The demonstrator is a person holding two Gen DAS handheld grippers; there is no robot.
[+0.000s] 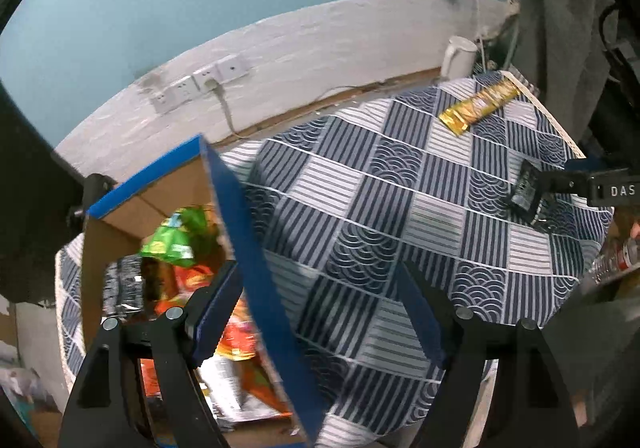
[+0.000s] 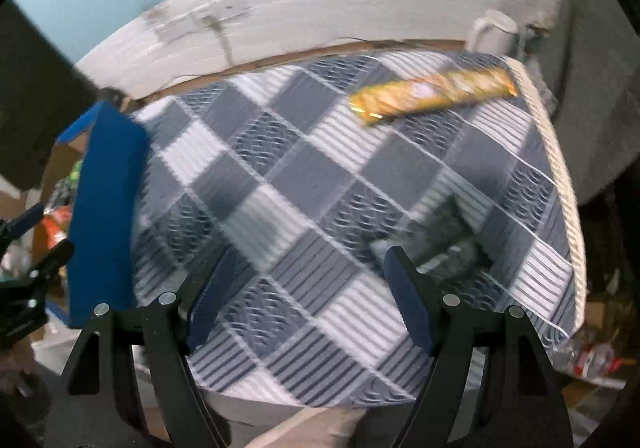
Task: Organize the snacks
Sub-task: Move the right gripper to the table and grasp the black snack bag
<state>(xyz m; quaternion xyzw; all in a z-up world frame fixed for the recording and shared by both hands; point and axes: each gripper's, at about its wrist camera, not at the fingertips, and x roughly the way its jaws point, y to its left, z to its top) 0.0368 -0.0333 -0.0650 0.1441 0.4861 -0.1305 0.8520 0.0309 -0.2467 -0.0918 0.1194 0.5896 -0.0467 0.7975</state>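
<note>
A cardboard box [image 1: 256, 248] with blue outer walls stands at the left of the checked tablecloth [image 1: 400, 176]. It holds a green bag [image 1: 176, 236], orange bags [image 1: 236, 332] and a silvery packet. My left gripper [image 1: 320, 308] hangs open over the box's right wall, one finger inside and one outside. A gold snack packet [image 1: 478, 106] lies at the far right of the cloth, and a dark packet [image 1: 528, 192] lies nearer. My right gripper [image 2: 310, 288] is open above the cloth, empty, with the dark packet [image 2: 448, 236] just beyond its right finger. The right wrist view is blurred.
A white jug [image 1: 458, 56] stands at the table's far edge by the wall. Wall sockets [image 1: 200, 84] with a plugged cable sit behind the box. Plastic bottles [image 2: 588, 356] lie below the table's right edge. The gold packet [image 2: 432, 92] is near the cloth's corded edge.
</note>
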